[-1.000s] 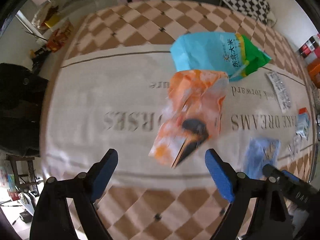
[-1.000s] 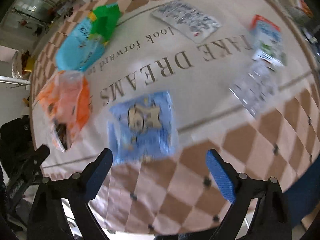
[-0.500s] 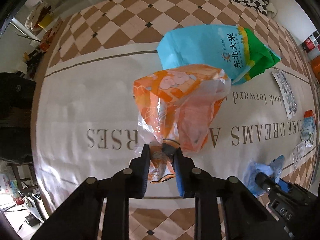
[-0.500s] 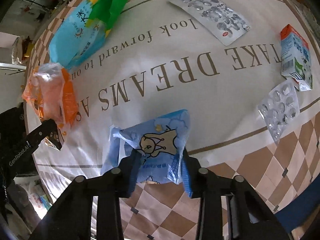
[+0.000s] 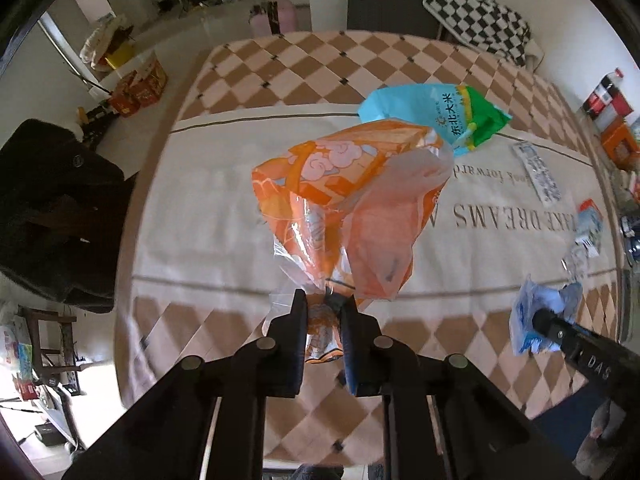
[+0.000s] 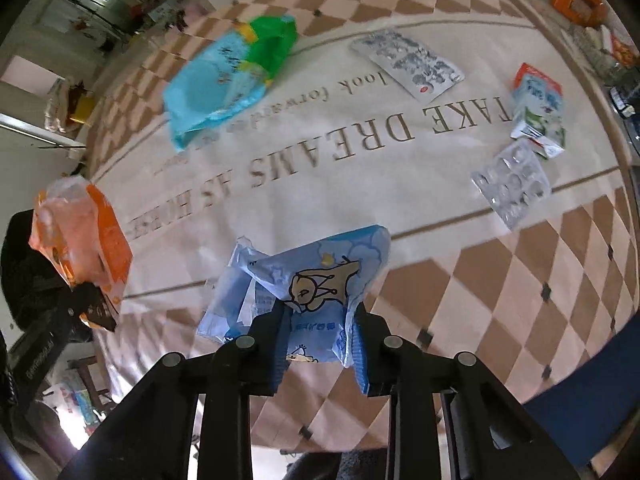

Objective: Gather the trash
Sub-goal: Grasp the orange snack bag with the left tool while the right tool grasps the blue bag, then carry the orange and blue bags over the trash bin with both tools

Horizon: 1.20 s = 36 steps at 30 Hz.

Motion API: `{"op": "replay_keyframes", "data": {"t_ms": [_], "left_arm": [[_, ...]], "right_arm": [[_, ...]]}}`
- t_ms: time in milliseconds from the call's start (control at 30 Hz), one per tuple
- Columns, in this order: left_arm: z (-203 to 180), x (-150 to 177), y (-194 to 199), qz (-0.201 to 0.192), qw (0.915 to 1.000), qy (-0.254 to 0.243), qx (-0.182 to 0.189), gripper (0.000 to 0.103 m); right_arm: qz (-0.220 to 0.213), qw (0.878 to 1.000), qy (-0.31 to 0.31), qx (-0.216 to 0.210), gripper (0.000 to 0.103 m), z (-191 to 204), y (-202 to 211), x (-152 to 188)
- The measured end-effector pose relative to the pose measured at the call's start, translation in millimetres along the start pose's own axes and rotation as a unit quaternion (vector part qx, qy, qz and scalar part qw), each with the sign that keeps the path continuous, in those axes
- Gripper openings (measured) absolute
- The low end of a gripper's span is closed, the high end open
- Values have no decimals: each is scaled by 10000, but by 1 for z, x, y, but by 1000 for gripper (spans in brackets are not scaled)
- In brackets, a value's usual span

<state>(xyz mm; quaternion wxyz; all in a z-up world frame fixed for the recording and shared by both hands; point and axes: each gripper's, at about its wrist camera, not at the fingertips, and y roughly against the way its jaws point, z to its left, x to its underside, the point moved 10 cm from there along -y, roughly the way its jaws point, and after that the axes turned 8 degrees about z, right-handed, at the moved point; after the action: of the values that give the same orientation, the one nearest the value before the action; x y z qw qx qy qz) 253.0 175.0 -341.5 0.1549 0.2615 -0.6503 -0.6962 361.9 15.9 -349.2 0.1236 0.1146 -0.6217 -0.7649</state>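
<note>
My left gripper (image 5: pixel 325 312) is shut on an orange plastic bag (image 5: pixel 348 204) and holds it above the tablecloth; the bag also shows in the right wrist view (image 6: pixel 80 236). My right gripper (image 6: pixel 320 320) is shut on a blue wrapper with a cartoon bear (image 6: pixel 312 276), lifted off the cloth; it shows at the right of the left wrist view (image 5: pixel 540 316). On the cloth lie a blue-green rice bag (image 6: pixel 228 76), a long blister sheet (image 6: pixel 408 64), a small carton (image 6: pixel 538 108) and a clear blister pack (image 6: pixel 512 188).
The table (image 5: pixel 240 208) carries a cream cloth with lettering and a brown checkered border. A black coat (image 5: pixel 52 216) lies off the left edge. A checkered cushion (image 5: pixel 480 24) is beyond the far edge. Boxes (image 5: pixel 608 116) stand at the far right.
Both grippers closed from open: the left on the orange bag, the right on the blue wrapper. Both have since lifted their items off the cloth.
</note>
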Motion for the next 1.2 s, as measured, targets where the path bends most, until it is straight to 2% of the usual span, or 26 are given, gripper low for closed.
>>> {"op": "replay_keyframes", "data": {"t_ms": [200,300,433,533,567,633,800,900,1033,1200], "left_arm": [[32,55,39,-430,9989,-96,164,12],[46,94,53,-508,9980,-197,315,12],[59,147,59,-468,9970,-459,421,12],[63,187,48,-232,9971,-534,490,12],[64,198,43,-137,9972,-540,503,12],[64,226,24,147,9968,-540,573,12],[66,284,-44,968,9915,-419,760,12],[67,313,-113,1559,9835,-150,903,12],[61,337,-204,2134,9718,43,1000,13],[48,363,-312,2525,9629,-6,950,18]], "right_arm": [[-404,9990,59,-205,28,22,39,66],[-509,9982,-13,-302,28,31,53,117],[-580,9977,-122,-335,28,31,60,179],[-321,9983,-345,-331,28,20,47,240],[-233,9986,-364,-315,28,18,41,251],[82,9986,-445,-264,28,9,18,288],[830,9948,-583,-82,28,-14,-57,345],[1189,9909,-635,-5,28,-27,-112,361],[1461,9860,-793,109,28,-49,-195,368],[1709,9796,-1048,99,28,-80,-303,374]]}}
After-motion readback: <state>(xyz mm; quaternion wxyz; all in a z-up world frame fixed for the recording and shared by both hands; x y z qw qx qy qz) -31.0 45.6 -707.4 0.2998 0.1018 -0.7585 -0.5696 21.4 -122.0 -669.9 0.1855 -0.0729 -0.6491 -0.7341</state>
